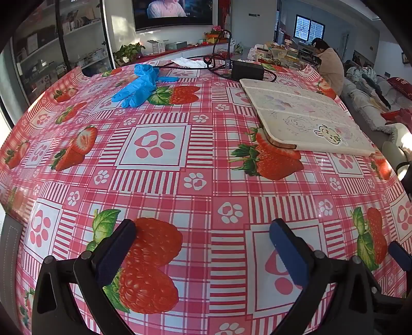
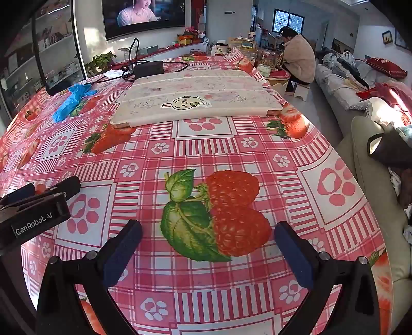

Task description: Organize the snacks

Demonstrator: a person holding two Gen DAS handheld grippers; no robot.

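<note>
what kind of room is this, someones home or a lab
Most likely a home living room. A large wall television is playing, a sofa piled with cushions and clothes runs along the right, and the table wears a strawberry-print tablecloth. Both grippers hang open and empty.

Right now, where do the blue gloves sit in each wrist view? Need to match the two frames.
Left wrist: blue gloves upper left of centre, on the far part of the tablecloth, left of the white folded mat.
Right wrist: blue gloves at the far left edge, again left of the mat.
Shared landmark: the rabbit sticker on the mat.
</note>
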